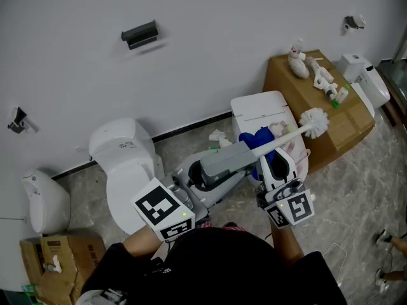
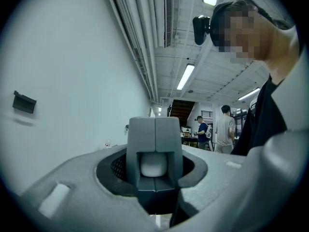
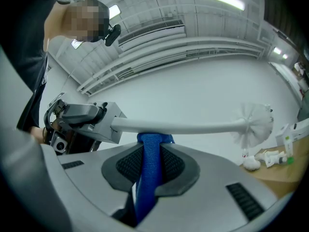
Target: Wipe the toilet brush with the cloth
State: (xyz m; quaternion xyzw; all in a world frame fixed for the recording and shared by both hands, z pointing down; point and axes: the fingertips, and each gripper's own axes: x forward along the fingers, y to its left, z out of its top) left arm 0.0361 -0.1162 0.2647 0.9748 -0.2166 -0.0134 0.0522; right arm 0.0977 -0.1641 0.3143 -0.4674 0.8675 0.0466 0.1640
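While left hand-held gripper (image 1: 245,150) clamps toilet brush (image 1: 287,133), right hand-held gripper (image 1: 270,156) pinches blue cloth (image 1: 254,138) beneath its shaft, white bin (image 1: 261,107) beyond.

Ahead: wall (image 1: 203,56) stops us.
Left: toilet (image 1: 124,161) blocks.
Right: white bin (image 1: 264,110), cardboard box (image 1: 286,84); toilet brush (image 1: 315,121) spans above the bin.
Free: we find bare floor (image 1: 356,196) lower right.

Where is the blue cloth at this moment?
In the right gripper view, the blue cloth is pinched by the right gripper, its top against the underside of the toilet brush handle, close to the left gripper holding that handle.
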